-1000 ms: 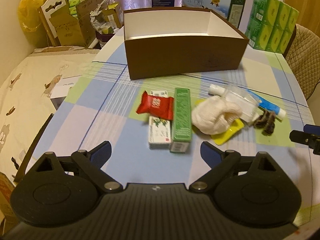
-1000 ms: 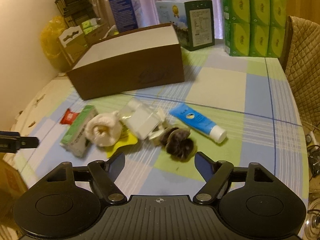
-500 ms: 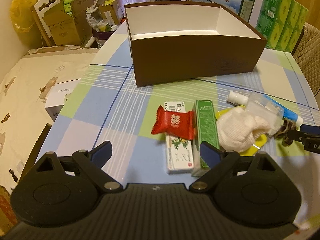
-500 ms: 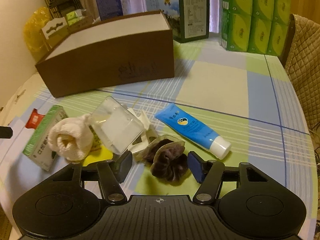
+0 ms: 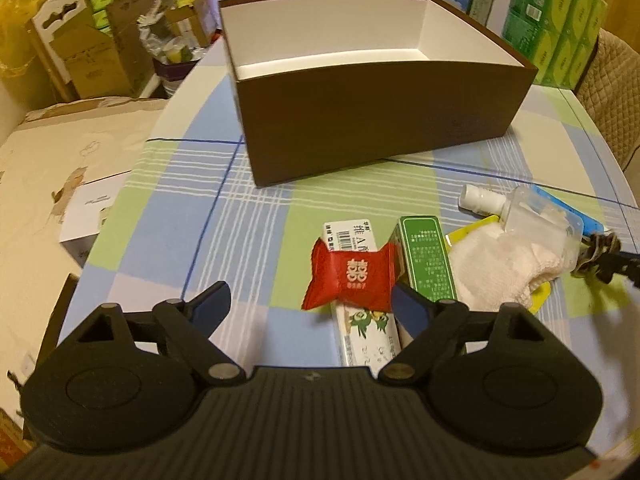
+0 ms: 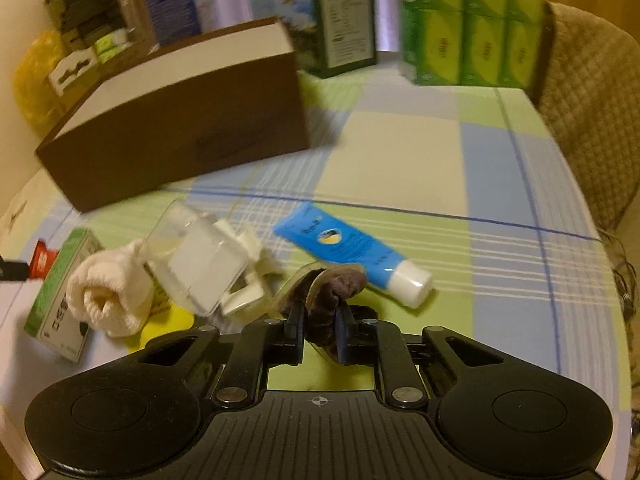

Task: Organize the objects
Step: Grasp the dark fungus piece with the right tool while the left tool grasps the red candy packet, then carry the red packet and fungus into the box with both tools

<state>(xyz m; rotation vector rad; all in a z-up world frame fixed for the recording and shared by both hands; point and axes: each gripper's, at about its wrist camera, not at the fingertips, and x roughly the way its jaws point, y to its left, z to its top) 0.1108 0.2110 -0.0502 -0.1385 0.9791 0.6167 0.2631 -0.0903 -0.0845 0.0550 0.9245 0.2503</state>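
An empty brown box with a white inside stands at the back of the checked table. In front of it lies a pile: a red candy packet on a white carton, a green carton, a rolled white cloth, a clear pouch and a blue tube. My left gripper is open, its right finger beside the red packet. My right gripper is shut on a brown scrunchie beside the tube's white cap.
Green tissue packs and a milk carton box stand behind the brown box. A quilted chair is at the table's right edge. Cardboard boxes and a cream surface lie left of the table.
My right gripper moved forward and shut on the brown scrunchie. My left gripper advanced toward the red packet, which now sits near its right finger.
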